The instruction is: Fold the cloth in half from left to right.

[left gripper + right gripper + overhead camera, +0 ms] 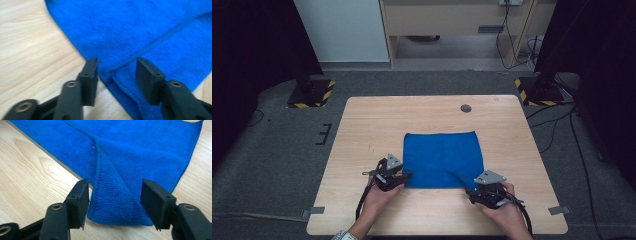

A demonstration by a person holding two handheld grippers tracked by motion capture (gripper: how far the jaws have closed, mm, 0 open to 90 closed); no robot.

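A blue cloth [442,157] lies folded on the wooden table [377,120], with a raised fold running toward its near right corner. My left gripper [407,176] is at the cloth's near left corner. In the left gripper view its jaws [117,72] stand apart over the layered corner of the cloth [137,30], and the pads do not press on it. My right gripper [472,192] is at the near right corner. In the right gripper view the jaws [113,197] are open, and the corner flap of the cloth [140,145] lies loose between them.
A grey round cap [466,108] sits in the table's far right area. Tape strips [558,210] mark the table's near corners. Stand bases with yellow and black stripes [311,95] and cables lie on the floor beyond the table.
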